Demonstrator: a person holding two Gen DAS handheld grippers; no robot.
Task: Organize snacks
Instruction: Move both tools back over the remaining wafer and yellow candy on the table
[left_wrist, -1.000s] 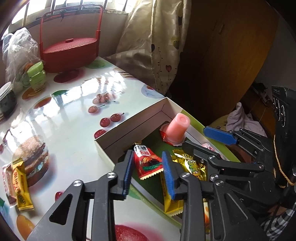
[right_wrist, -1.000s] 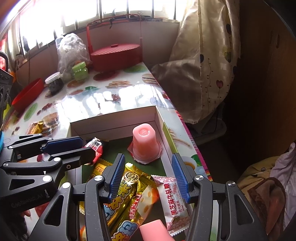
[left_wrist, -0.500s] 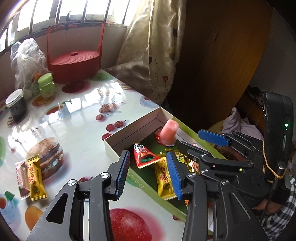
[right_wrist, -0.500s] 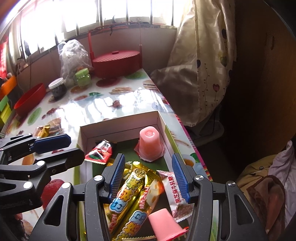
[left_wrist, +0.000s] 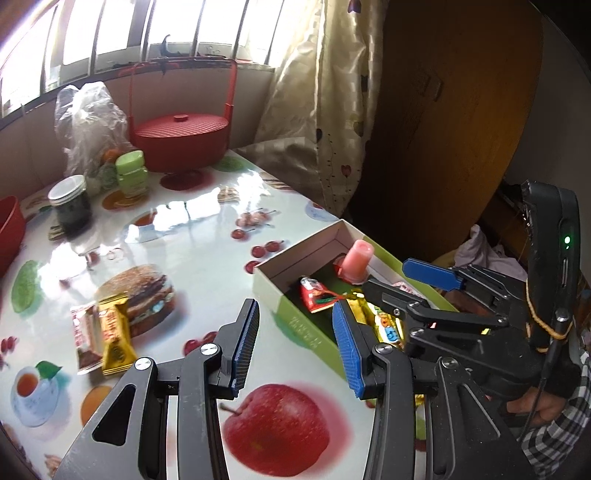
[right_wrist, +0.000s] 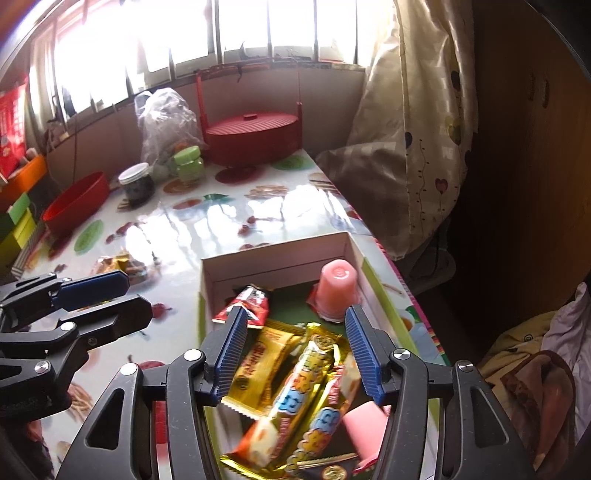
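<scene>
Both your tools are released and empty: left tool (left_wrist: 293, 345), right tool (right_wrist: 299, 352) over the box (right_wrist: 273, 254). Two wrapped snacks (left_wrist: 105, 336) lie overlapped on the surface (left_wrist: 207, 236); you could pinch both.

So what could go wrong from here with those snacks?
Three things, I think. The two wrapped snacks still on the table overlap, so the open left gripper may pinch both or slide on the wrappers. The box is crowded, and the pink jelly cup standing upside down could get knocked over. The right gripper hangs open over the box, close enough to bump the left.
</scene>
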